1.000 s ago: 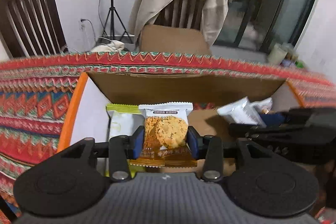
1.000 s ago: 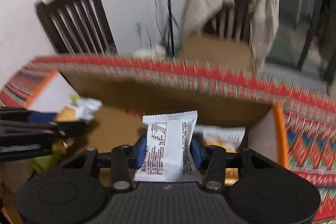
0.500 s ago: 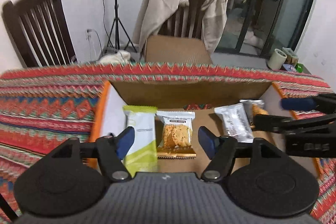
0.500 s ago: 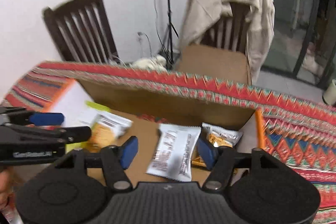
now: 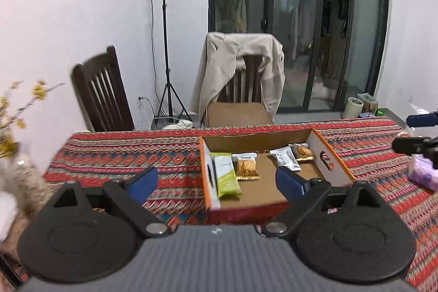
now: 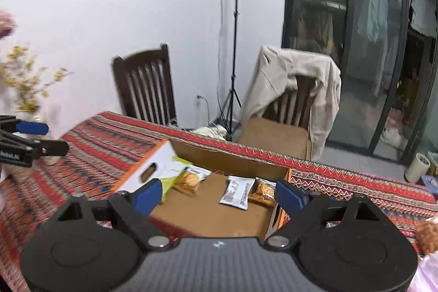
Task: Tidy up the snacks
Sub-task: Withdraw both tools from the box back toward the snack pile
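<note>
On the patterned tablecloth (image 5: 115,160), the cardboard tray (image 5: 332,159) holds four snack packets (image 5: 247,168) in a row, so placement appears complete and further stock must be fetched, while the left gripper (image 5: 216,181) and right gripper (image 6: 217,194) hover above, jaws spread, empty.

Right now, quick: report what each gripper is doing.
Left gripper: jaws wide open, holding nothing, above the table short of the box.
Right gripper: jaws wide open, holding nothing.
</note>
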{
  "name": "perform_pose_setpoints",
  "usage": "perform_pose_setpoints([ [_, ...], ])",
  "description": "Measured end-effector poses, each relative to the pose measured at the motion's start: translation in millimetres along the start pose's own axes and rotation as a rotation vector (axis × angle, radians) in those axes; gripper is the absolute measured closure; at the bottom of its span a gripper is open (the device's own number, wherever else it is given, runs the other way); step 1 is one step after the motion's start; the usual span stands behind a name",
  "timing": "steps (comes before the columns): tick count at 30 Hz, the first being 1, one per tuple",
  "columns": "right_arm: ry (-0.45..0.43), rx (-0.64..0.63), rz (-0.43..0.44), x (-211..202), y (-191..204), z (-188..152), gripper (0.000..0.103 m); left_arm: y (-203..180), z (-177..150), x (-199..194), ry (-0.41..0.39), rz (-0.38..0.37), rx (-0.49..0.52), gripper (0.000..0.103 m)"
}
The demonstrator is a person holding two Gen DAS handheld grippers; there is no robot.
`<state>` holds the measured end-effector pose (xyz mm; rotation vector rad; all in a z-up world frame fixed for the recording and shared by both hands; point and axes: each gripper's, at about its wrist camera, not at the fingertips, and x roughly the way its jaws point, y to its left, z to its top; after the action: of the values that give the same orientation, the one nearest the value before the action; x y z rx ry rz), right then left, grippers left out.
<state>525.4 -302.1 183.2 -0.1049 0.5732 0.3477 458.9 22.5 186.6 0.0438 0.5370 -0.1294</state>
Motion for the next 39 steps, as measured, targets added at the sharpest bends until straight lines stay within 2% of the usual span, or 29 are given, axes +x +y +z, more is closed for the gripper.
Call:
perform_pose_setpoints([
  [9,-0.128,-0.029,0.057,-131,42,-70,0.005,9,-82,-126,-0.143,-0.031,-0.07,0.004],
  [12,-0.161,-0.04,0.056,-162,54,-103,0.0,6,-118,-156,-0.185,-0.019,-0.087,0.003],
  [16,-0.21,-0.055,0.028,-188,72,-155,0.0,-3,-164,-177,-0.203,0.01,-0.096,0.002],
  [20,-0.245,-0.087,-0.04,-197,93,-207,0.0,-9,-210,-186,-0.185,0.031,-0.171,0.002],
  [22,-0.25,-0.084,-0.089,-199,104,-233,0.0,-8,-232,-190,-0.156,0.026,-0.226,0.002],
  [25,-0.228,-0.057,-0.113,-196,115,-269,0.0,-8,-258,-188,-0.098,0.04,-0.289,0.002],
  [28,-0.166,0.004,-0.08,-186,117,-298,0.0,-10,-273,-182,-0.036,0.066,-0.28,0.002],
  [31,-0.103,0.015,-0.079,-176,114,-319,0.0,-18,-281,-177,-0.018,0.113,-0.249,0.002],
  [34,-0.096,0.03,-0.124,-175,110,-329,0.0,-28,-283,-174,-0.021,0.117,-0.205,0.002],
  [39,-0.114,0.109,-0.116,-176,92,-331,0.0,-42,-279,-156,-0.013,0.114,-0.163,0.002],
])
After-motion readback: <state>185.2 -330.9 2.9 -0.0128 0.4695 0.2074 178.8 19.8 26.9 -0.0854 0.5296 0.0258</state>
